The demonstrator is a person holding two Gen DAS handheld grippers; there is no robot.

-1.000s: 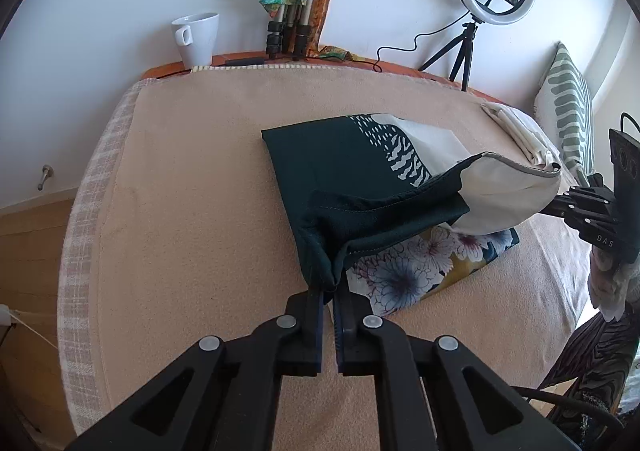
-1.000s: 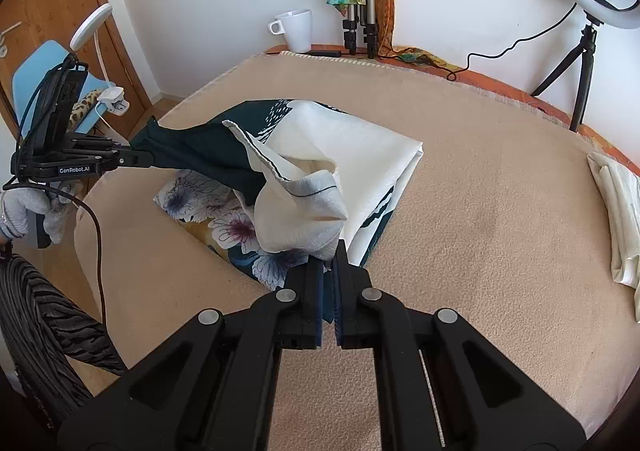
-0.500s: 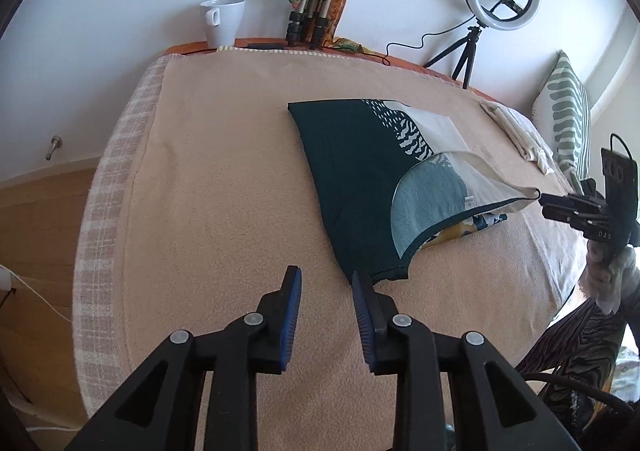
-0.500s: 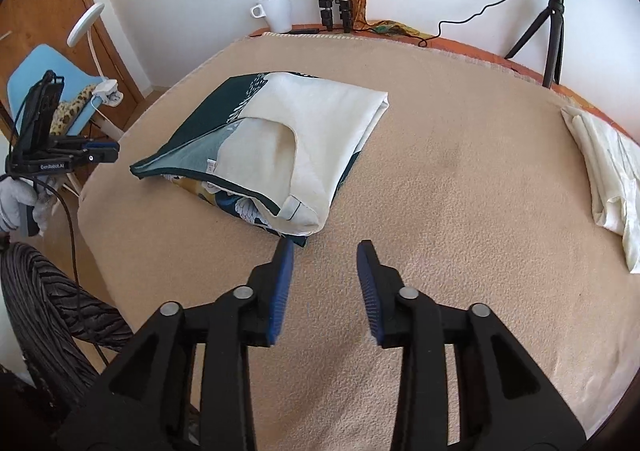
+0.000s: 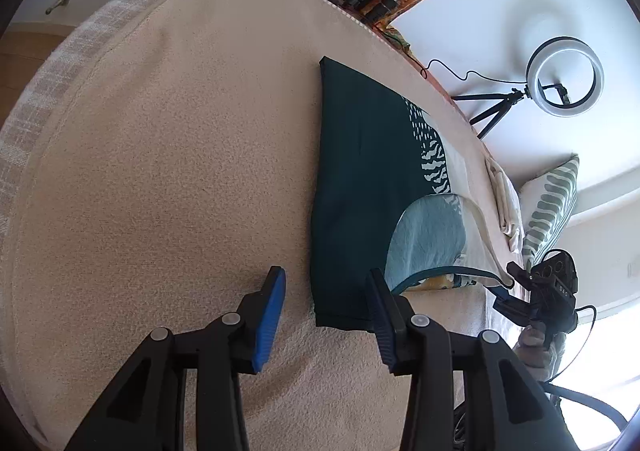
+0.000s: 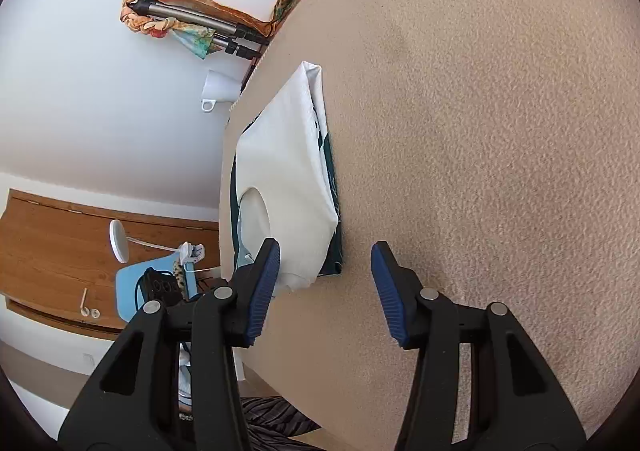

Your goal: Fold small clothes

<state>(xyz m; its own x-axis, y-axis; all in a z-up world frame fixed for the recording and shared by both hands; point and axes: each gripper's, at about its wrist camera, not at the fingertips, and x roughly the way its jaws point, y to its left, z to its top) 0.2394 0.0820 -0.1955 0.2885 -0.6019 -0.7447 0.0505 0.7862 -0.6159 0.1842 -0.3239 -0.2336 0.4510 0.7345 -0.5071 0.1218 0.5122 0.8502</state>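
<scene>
Left wrist view first: the left gripper hangs over the tan blanket with its blue pads spread wide and nothing between them, sitting right at the near corner of the folded garment. That garment is lying flat on the blanket, dark teal on the left, a white-dash print in the middle, then a pale blue patch and cream edge on the right where a bit of floral underlayer pokes out. Farther right you can see the right gripper close to that cream edge, and behind it a ring light and a striped pillow. In the right wrist view the same bundle shows its cream side up, and the right one's pads are spread open too, empty, with the near corner of the bundle just beside the left pad. My guess is this thing is light, thin and totally floppy, so it'll sag and slide apart if you lift from the middle. I'd pinch through all layers at the near corners, one per gripper, since the loose curved edge looks like the part most likely to flop open.
</scene>
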